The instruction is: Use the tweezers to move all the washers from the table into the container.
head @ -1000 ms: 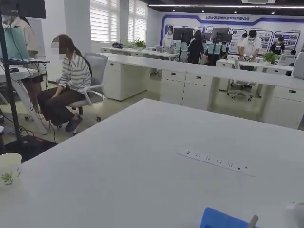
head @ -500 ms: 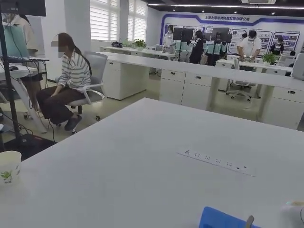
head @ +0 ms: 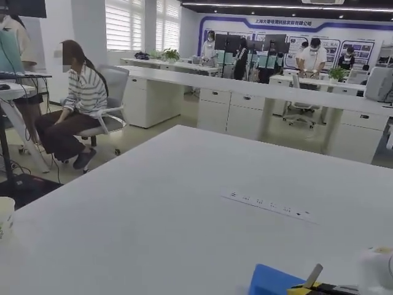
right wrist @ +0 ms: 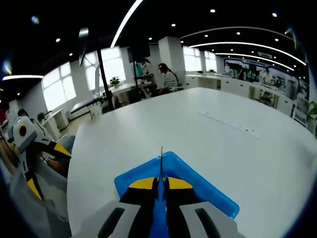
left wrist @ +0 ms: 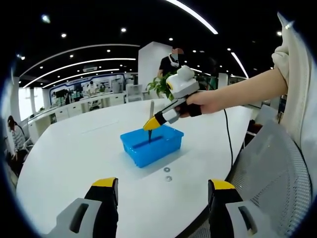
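A blue container point(left wrist: 151, 146) stands on the white table point(left wrist: 74, 153). Two small washers point(left wrist: 167, 173) lie on the table just in front of it. My right gripper point(left wrist: 150, 124) hangs over the container, shut on thin metal tweezers point(left wrist: 151, 106) whose tips point down into it. In the right gripper view the jaws point(right wrist: 161, 182) are closed on the tweezers point(right wrist: 161, 161) above the container point(right wrist: 203, 191). My left gripper point(left wrist: 163, 196) is open and holds nothing, well short of the washers. In the head view, a container corner point(head: 270, 281) and the tweezers' end point(head: 314, 274) show at the bottom.
A white power strip point(head: 270, 206) lies across the table beyond the container. A paper cup point(head: 5, 216) stands at the table's left edge. The table's near edge and a mesh chair point(left wrist: 267, 173) lie right of the washers. A person sits at the far left.
The head camera has turned a little to the right. The tweezers' end stands slightly higher at the bottom of the head view, and the right gripper's yellow tip now shows there.
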